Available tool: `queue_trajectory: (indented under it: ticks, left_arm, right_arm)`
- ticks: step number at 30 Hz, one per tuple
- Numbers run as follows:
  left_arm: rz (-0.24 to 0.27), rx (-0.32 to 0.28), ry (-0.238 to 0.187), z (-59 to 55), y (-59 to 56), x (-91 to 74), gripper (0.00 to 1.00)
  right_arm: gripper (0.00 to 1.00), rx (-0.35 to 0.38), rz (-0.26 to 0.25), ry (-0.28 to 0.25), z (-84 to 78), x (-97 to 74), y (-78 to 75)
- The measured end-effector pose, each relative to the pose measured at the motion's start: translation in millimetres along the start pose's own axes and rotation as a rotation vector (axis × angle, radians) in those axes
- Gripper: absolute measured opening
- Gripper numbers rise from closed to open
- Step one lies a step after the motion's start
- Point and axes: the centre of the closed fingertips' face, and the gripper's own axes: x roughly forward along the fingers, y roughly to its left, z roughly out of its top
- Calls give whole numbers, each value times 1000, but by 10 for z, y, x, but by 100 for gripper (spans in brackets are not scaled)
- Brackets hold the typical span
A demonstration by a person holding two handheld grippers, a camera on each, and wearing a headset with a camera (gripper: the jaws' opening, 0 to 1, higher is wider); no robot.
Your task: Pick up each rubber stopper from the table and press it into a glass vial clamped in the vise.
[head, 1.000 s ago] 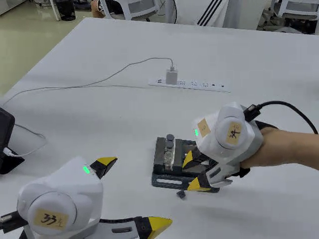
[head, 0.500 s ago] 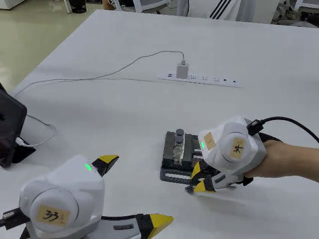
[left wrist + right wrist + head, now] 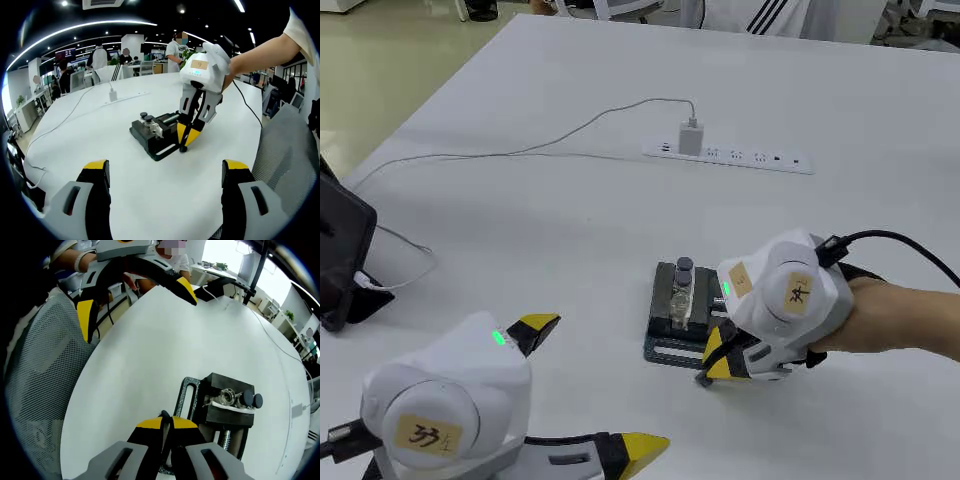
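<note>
White tabletop (image 3: 570, 230) carries a power strip (image 3: 740, 158) and the vise (image 3: 663, 305) clamping a glass vial (image 3: 682, 300) (office desks (image 3: 150, 65) behind). Right gripper (image 3: 720, 368) pinches a rubber stopper (image 3: 165, 415) just beside the vise; left gripper (image 3: 595, 385) gapes wide, empty.

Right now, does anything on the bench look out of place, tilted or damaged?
Nothing stands out. The vise sits flat on the table; the stoppered vial and the open vial both stand upright in it.
</note>
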Motion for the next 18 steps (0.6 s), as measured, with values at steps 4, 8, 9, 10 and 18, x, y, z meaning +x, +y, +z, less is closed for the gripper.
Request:
queue_trajectory:
  ticks: [4,8,9,10,18]
  left_arm:
    - [1,-5,2,-26,7,-3,92]
    - [1,-7,4,-40,8,-6,92]
    - [0,-10,2,-37,7,-6,92]
    - [0,-9,2,-38,6,-6,92]
    - [-2,-11,1,-39,0,0,91]
  right_arm:
    - [0,-8,5,3,4,7,6]
    - [0,-29,11,10,5,17,10]
    - [0,-29,12,12,5,19,6]
    - [0,-23,18,10,7,23,6]
    - [0,-110,33,26,5,35,26]
